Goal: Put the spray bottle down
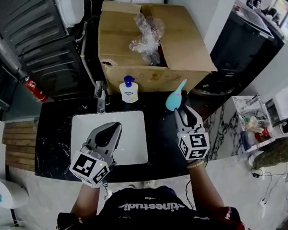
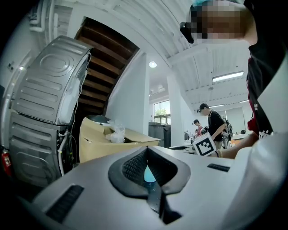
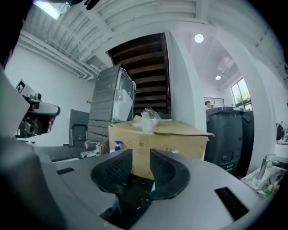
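The teal spray bottle (image 1: 175, 97) stands upright on the black counter (image 1: 55, 129), in front of the cardboard box (image 1: 186, 46). My right gripper (image 1: 183, 112) is just short of it on the near side, open, with nothing between its pads. In the right gripper view the right gripper (image 3: 141, 158) shows a clear gap, and a teal sliver of the spray bottle (image 3: 154, 183) peeks out low beside the right pad. My left gripper (image 1: 117, 127) hovers over the white sink (image 1: 82, 131). Its tips meet and it holds nothing.
A white soap pump bottle (image 1: 128, 89) and a chrome faucet (image 1: 100, 96) stand behind the sink. The box holds crumpled clear plastic (image 1: 147, 33). A grey metal appliance (image 1: 37, 22) stands at the left and a black bin (image 1: 243, 40) at the right.
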Demonstrator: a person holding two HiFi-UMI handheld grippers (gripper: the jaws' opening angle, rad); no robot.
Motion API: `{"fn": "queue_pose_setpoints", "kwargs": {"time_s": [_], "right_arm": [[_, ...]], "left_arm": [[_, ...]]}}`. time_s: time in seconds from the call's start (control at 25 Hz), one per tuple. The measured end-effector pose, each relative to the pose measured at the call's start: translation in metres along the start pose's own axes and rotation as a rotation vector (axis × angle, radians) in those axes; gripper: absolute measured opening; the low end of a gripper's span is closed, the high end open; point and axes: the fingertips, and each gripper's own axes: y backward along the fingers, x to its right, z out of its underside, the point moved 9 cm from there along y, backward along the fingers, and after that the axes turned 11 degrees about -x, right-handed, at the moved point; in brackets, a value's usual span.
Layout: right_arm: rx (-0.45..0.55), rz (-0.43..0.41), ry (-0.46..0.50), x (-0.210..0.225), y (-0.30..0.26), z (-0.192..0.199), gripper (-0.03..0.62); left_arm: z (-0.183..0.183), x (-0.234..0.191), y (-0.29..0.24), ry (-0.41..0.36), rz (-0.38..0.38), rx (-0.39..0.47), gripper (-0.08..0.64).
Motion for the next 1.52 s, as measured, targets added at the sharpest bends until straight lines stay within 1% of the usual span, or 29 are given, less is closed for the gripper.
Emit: {"fn": "queue_pose_setpoints", "kwargs": {"time_s": [0.12,0.24,0.32,0.48,0.6,0.68,0.8,1.08,1.52], "right_arm": [[0.064,-0.066,0.016,-0.04,0.035,-0.025,0.076],[0.108,-0.132,0.038,-0.079,0.064,-0.047,0.044],[0.126,-0.187,0.037,-0.105,0.084,-0.058,0.038],[0.14,-0.297,-0.001,-0.151,0.119,-0.073,0.038],[0.165,-0.342,-0.001,-0.177,0.142,-0.082,0.038],[0.168,-0.355,0.018,-0.188,0.154,-0.085,0.038],[0.163,-0.366,0.048,-0.194,0.162,-0.088,0.038],[0.158,-0.38,0.049,-0.185,0.167,-0.092,0.038],[0.167,-0.377,0.05,-0.173,0.172,-0.089,0.038]], "left_arm": [[-0.007,0.005,0.022,-0.015,0.011,0.026,0.015],[-0.012,0.009,0.043,-0.034,0.03,0.048,0.015],[-0.014,0.011,0.059,-0.042,0.041,0.057,0.015],[-0.015,0.015,0.089,-0.045,0.056,0.066,0.015],[-0.012,0.018,0.107,-0.05,0.067,0.066,0.015],[-0.012,0.018,0.116,-0.044,0.056,0.068,0.015],[-0.013,0.02,0.125,-0.035,0.044,0.077,0.015],[-0.011,0.024,0.13,-0.017,0.013,0.076,0.015],[-0.015,0.034,0.111,-0.023,0.034,0.077,0.015]]}}
